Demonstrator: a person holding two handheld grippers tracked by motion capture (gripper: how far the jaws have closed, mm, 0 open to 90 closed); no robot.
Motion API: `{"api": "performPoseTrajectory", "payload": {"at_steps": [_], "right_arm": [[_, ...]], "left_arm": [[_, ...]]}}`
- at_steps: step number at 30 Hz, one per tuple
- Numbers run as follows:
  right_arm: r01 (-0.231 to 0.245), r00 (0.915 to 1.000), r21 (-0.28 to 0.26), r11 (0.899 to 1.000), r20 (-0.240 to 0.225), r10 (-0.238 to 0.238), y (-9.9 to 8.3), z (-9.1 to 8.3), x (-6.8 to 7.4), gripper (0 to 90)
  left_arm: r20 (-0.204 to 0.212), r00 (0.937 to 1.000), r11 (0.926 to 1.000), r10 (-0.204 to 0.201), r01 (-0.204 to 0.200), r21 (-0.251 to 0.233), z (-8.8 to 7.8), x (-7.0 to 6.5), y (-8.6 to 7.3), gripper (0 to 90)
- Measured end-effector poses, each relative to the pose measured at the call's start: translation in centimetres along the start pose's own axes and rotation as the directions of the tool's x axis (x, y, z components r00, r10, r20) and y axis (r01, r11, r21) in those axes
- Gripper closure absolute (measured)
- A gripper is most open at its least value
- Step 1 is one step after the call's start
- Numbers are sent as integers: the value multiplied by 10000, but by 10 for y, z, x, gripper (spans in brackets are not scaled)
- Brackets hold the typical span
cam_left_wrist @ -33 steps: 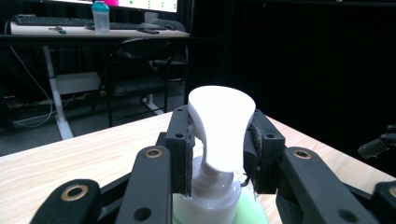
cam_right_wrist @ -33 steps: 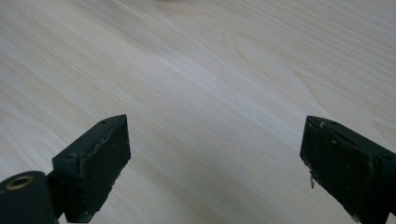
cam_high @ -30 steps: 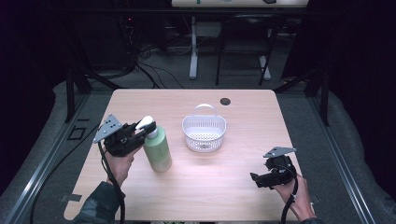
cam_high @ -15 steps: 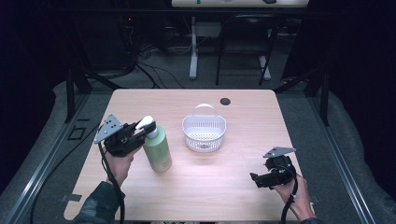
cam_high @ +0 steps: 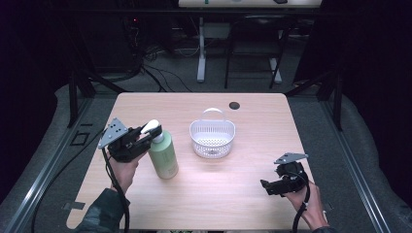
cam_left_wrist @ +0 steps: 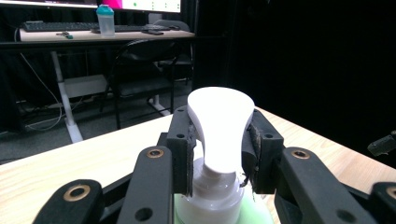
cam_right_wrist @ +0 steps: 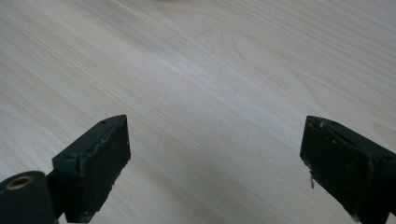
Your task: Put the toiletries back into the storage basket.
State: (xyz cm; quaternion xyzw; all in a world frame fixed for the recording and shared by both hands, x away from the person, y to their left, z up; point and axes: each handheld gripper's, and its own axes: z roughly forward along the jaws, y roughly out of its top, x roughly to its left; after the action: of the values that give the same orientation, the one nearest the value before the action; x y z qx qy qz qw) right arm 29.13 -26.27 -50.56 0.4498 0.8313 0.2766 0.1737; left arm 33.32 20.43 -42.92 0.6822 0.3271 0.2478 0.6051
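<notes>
A pale green pump bottle [cam_high: 163, 156] stands upright on the wooden table [cam_high: 228, 199], left of centre. My left gripper [cam_high: 144, 136] is shut on the bottle's white pump head [cam_left_wrist: 219, 126], one pad [cam_left_wrist: 181, 149] on each side of it. A white perforated basket [cam_high: 212, 138] with a raised handle sits at the table's middle, to the right of the bottle. My right gripper [cam_high: 270, 187] hovers low near the front right of the table, open, with bare wood between its fingers [cam_right_wrist: 95, 161].
A small dark round hole [cam_high: 234, 105] marks the table's far side. Beyond the table are desk legs, chairs and cables on the floor. A desk with a keyboard and a shaker bottle [cam_left_wrist: 106, 19] stands in the background.
The green bottle has shifted very slightly with my left gripper still on its pump. The right gripper stays where it was.
</notes>
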Motion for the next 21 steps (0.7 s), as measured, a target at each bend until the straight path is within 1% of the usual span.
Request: {"api": "performPoseTrajectory", "payload": {"at_steps": [6, 12, 21], "right_arm": [[43, 10000, 14, 10000, -17, -43, 0, 0, 0, 80], [12, 10000, 20, 10000, -21, -12, 0, 0, 0, 80], [65, 10000, 63, 10000, -51, -65, 0, 1, 0, 80]], "left_arm": [[67, 10000, 10000, 21, -21, 26, -1, -2, 5, 672], [5, 10000, 10000, -13, 13, 33, -3, -3, 9, 673], [58, 10000, 10000, 11, -11, 82, -4, -3, 14, 672]]}}
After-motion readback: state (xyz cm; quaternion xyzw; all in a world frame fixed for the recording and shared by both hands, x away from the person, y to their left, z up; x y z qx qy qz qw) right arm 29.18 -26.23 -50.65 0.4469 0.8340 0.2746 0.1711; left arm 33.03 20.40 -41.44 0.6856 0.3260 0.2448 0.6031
